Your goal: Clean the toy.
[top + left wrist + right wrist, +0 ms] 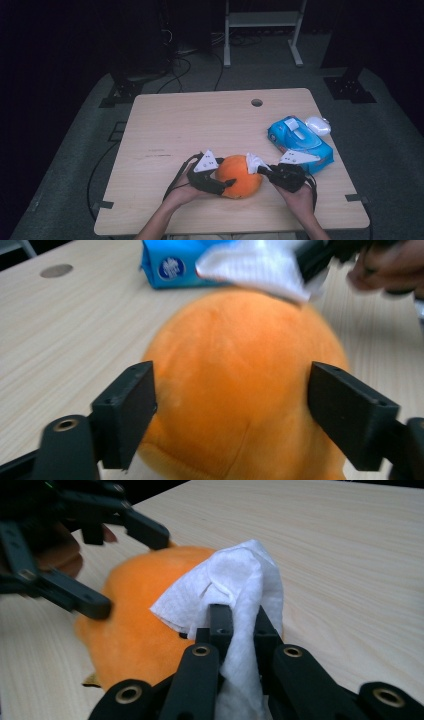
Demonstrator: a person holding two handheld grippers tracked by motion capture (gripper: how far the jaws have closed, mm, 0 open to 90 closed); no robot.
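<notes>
**A:** What is on the surface [165,125] right now?

**B:** An orange plush toy [241,176] sits near the front edge, between 2 handheld grippers. The left gripper [222,186] has its jaws spread on either side of the toy. In the left gripper view the 2 black pads stand beside the toy's flanks, with no visible press into the fabric. The right gripper [261,170] is pressed together on a folded white wipe [254,162], and the wipe rests against the toy's upper right side. A blue wipe pack [299,142] lies just behind the right hand.

**A:** So the step is wiping the toy?

**B:** That is my reading. The wipe already touches the plush, so the stroke is the part to get right.

**A:** How should it be done well?

**B:** I would steady the toy first. With the left jaws this wide, the soft round body could roll or slide away under a push from the right. Closing them gently on the flanks should hold it. Then drag the wipe across the top in short strokes, keeping the loose cloth flat on the plush and the hard jaw tips off it.

**A:** Any risk?

**B:** The wipe could slip out of the pinch if it snags.
</notes>
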